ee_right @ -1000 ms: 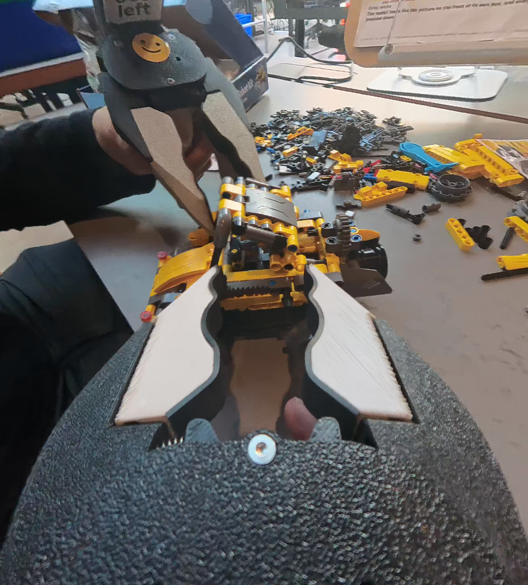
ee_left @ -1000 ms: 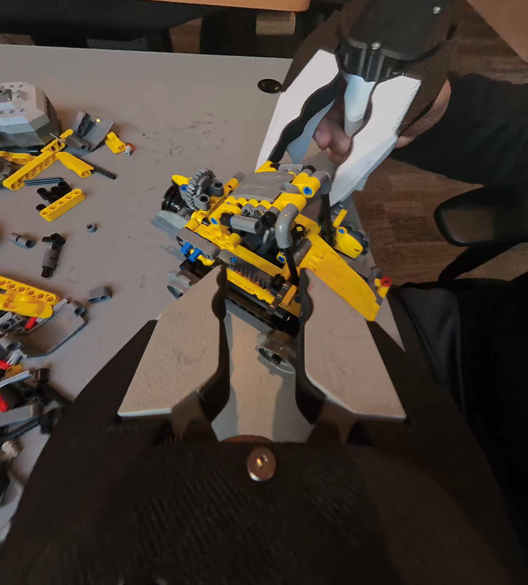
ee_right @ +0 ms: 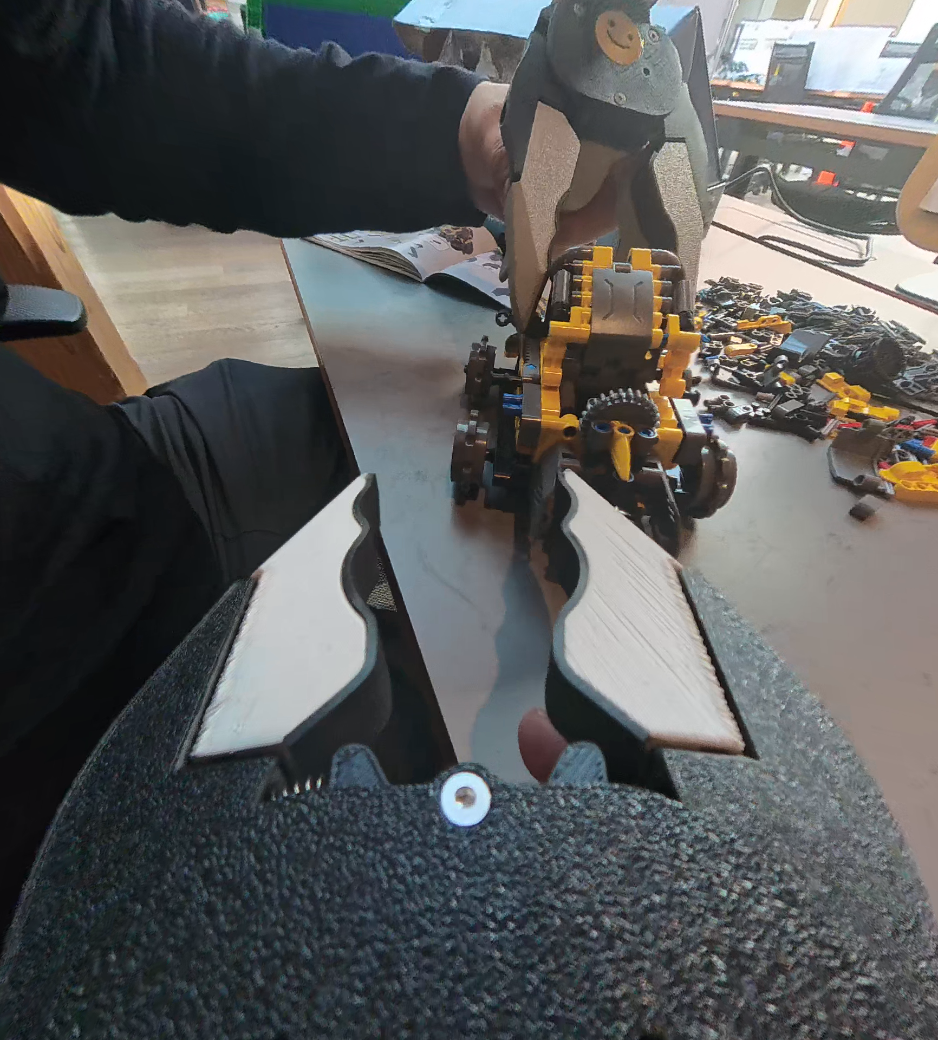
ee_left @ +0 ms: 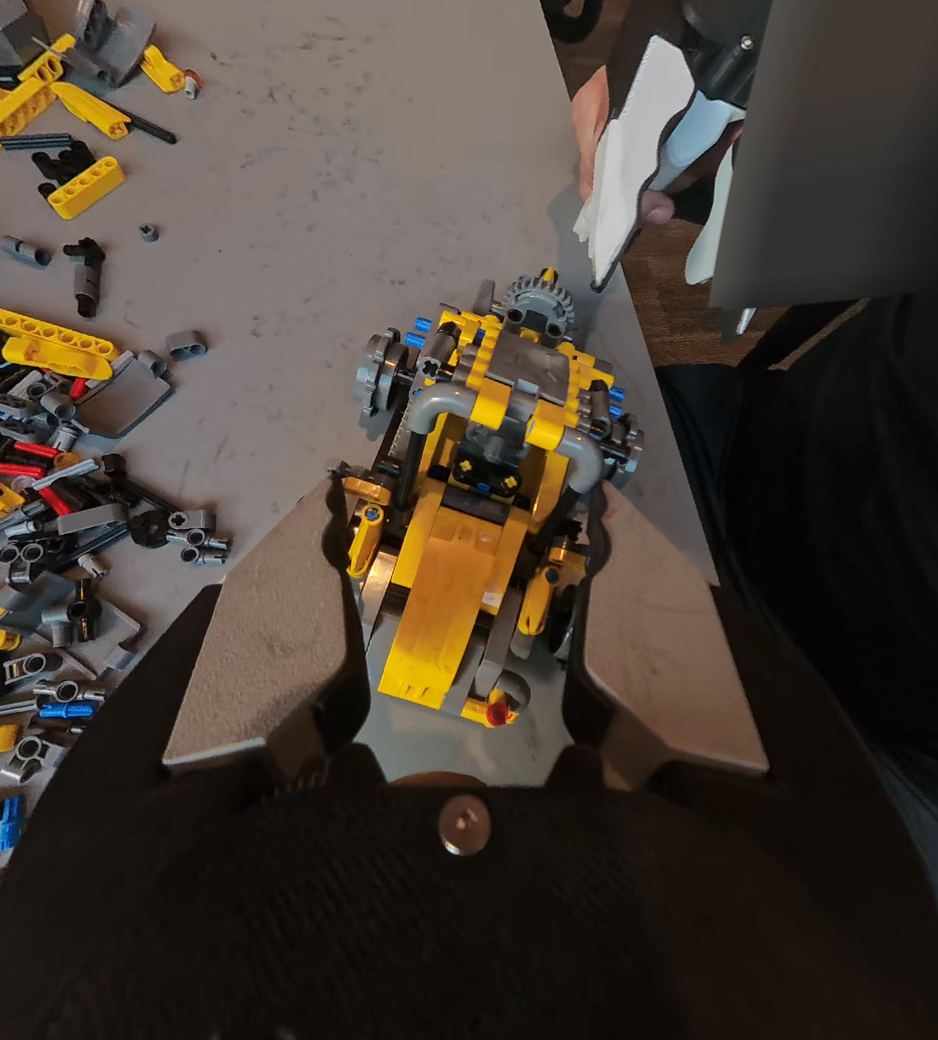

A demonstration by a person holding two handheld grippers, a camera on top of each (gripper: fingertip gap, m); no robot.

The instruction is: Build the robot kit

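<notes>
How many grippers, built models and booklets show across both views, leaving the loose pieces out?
Grippers: 2, the left gripper and the right gripper
Yellow brick model: 1
Open booklet: 1
Total: 4

Grey table, its top scuffed w/ dark marks; at its left side a heap of loose building parts (yellow, black, grey, some red and blue); apart from the heap lie a yellow beam with holes, a black angled pin and a small grey connector. At the far edge, an open booklet; beyond it a wooden floor; a black chair armrest at left; dark cables on a second desk behind.
</notes>
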